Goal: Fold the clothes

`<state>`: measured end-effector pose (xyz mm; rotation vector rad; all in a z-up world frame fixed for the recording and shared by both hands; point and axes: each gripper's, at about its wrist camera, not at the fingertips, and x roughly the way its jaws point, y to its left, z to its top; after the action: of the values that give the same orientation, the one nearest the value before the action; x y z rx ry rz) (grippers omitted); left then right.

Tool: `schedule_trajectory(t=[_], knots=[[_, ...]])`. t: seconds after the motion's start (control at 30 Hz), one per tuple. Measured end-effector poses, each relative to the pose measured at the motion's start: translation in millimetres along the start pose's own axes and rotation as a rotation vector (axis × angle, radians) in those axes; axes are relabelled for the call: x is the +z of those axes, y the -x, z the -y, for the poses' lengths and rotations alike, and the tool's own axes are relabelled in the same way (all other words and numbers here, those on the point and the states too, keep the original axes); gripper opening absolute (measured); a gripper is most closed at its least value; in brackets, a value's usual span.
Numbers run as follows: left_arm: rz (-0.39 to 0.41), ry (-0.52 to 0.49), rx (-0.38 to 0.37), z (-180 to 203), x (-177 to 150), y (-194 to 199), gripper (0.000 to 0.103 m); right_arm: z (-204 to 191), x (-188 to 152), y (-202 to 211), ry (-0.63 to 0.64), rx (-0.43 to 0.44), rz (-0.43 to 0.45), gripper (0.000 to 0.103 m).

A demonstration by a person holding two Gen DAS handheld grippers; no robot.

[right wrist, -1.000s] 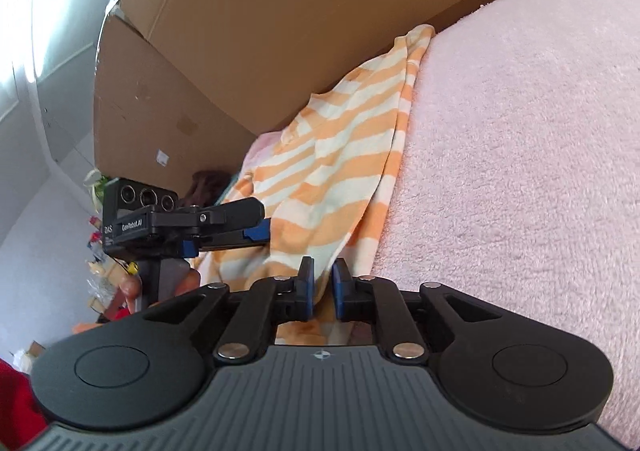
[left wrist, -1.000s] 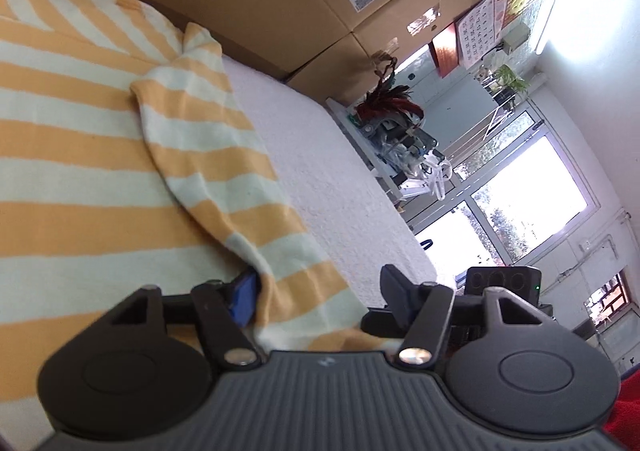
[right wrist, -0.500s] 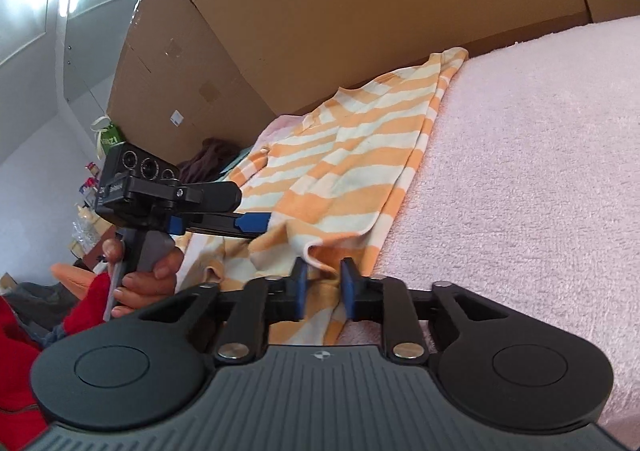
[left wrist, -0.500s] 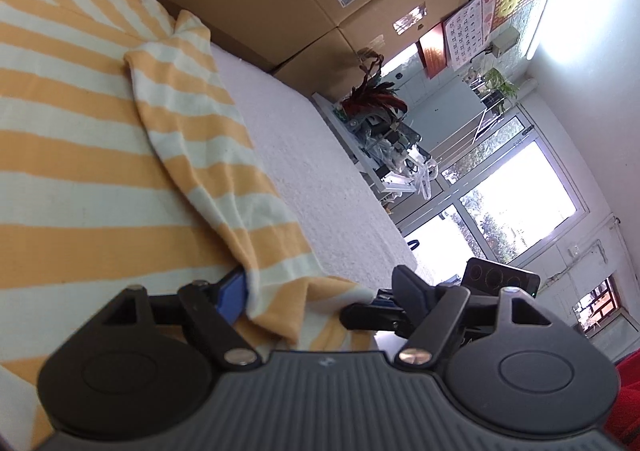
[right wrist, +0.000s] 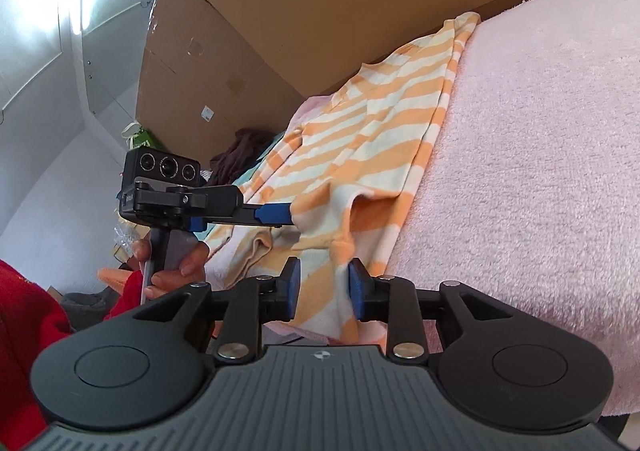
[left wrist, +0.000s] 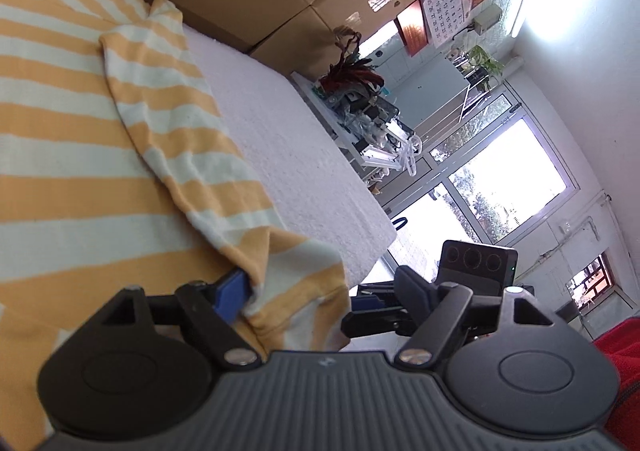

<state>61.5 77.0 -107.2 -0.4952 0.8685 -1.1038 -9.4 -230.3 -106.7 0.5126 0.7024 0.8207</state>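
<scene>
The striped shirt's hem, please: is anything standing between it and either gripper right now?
Nothing visible does. The striped shirt lies on the pink towel, and its hem drapes between the open fingers of the left gripper. The right gripper, also open, has a hanging fold of the hem between its pads.

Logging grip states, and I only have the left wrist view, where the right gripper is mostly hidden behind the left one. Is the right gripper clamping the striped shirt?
Observer: No. In the right wrist view, the right gripper has its jaws apart. A bunched fold of the striped shirt runs between them with a gap beside it.
Operator: How does the left gripper look from there?
Observer: The left gripper shows side-on, its blue fingertip at the shirt's edge.
Operator: Any other clothes around?
Observer: A dark brown garment lies beyond the shirt.
</scene>
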Motion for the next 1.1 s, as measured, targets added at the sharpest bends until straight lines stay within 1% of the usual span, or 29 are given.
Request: schedule_trajectory(t=[0.03, 0.07, 0.1, 0.13, 0.2, 0.27, 0.3, 0.33, 0.37, 0.4, 0.43, 0.47, 0.5, 0.53, 0.57, 0.6, 0.63, 0.67, 0.73, 0.77, 0.8, 0.83, 0.87, 0.9, 0.97, 1.0, 1.03, 1.1], knots=[[0.001, 0.001, 0.003, 1, -2, 0, 0.074, 0, -1, -1, -0.001, -0.001, -0.002, 0.014], [0.001, 0.002, 0.005, 3, -5, -1, 0.059, 0, -2, -1, -0.001, -0.002, -0.004, 0.006], [-0.002, 0.0, 0.002, 4, -7, -1, 0.041, -1, -3, -2, -0.002, -0.004, -0.006, 0.005], [-0.009, -0.005, -0.007, 6, -8, 0, 0.04, -1, -4, -3, -0.002, -0.005, -0.008, 0.005], [-0.015, -0.022, -0.003, 10, -11, 2, 0.042, -1, -6, -4, -0.003, -0.007, -0.012, 0.005], [-0.022, -0.02, 0.022, 8, -14, 2, 0.042, -2, -8, -5, -0.004, -0.01, -0.016, 0.006], [-0.027, -0.015, 0.036, 6, -15, 1, 0.042, -2, -9, -6, -0.005, -0.011, -0.018, 0.007], [-0.032, -0.01, 0.05, 4, -17, 0, 0.045, -2, -10, -7, -0.005, -0.012, -0.019, 0.01], [-0.036, -0.007, 0.058, 4, -18, 1, 0.051, -3, -11, -8, 0.001, -0.022, -0.029, 0.012], [-0.036, -0.012, 0.058, 5, -19, 3, 0.059, -4, -12, -8, 0.007, -0.026, -0.037, 0.015], [-0.034, -0.025, 0.052, 8, -21, 5, 0.067, -6, -13, -6, 0.011, -0.026, -0.042, 0.024], [-0.029, -0.043, 0.047, 12, -22, 9, 0.076, -7, -13, -5, 0.015, -0.027, -0.048, 0.027], [-0.026, -0.062, 0.051, 15, -23, 11, 0.078, -9, -14, -4, 0.026, -0.031, -0.049, 0.028], [-0.024, -0.08, 0.063, 18, -25, 13, 0.078, -10, -15, -2, 0.038, -0.037, -0.048, 0.023], [-0.024, -0.092, 0.073, 19, -25, 14, 0.076, -12, -17, 0, 0.05, -0.044, -0.047, 0.013], [-0.025, -0.092, 0.074, 19, -26, 15, 0.068, -11, -18, 0, 0.052, -0.05, -0.053, 0.009], [-0.025, -0.086, 0.067, 18, -27, 15, 0.065, -10, -19, -1, 0.051, -0.062, -0.061, 0.006], [-0.028, -0.085, 0.068, 17, -27, 15, 0.061, -9, -21, -2, 0.05, -0.075, -0.07, 0.006], [-0.038, -0.096, 0.098, 18, -28, 13, 0.058, -8, -25, -5, 0.053, -0.107, -0.087, 0.006], [-0.036, -0.117, 0.126, 21, -26, 15, 0.058, -9, -26, -6, 0.058, -0.127, -0.095, 0.011], [-0.024, -0.143, 0.153, 25, -24, 19, 0.058, -9, -25, -7, 0.058, -0.147, -0.1, 0.014], [-0.011, -0.169, 0.181, 29, -22, 24, 0.059, -10, -23, -3, 0.063, -0.159, -0.098, 0.024], [0.01, -0.193, 0.203, 33, -18, 29, 0.064, -11, -20, 3, 0.072, -0.169, -0.094, 0.031], [0.044, -0.213, 0.212, 37, -13, 37, 0.071, -13, -17, 11, 0.084, -0.176, -0.068, 0.032], [0.103, -0.248, 0.196, 42, -1, 43, 0.076, -15, -8, 30, 0.09, -0.157, 0.009, 0.032], [0.13, -0.264, 0.185, 43, 6, 42, 0.079, -14, -3, 35, 0.081, -0.13, 0.052, 0.032], [0.143, -0.271, 0.184, 40, 13, 35, 0.08, -13, 3, 39, 0.067, -0.097, 0.097, 0.032], [0.131, -0.259, 0.209, 29, 29, 14, 0.077, -11, 11, 30, 0.024, -0.039, 0.127, 0.032]])
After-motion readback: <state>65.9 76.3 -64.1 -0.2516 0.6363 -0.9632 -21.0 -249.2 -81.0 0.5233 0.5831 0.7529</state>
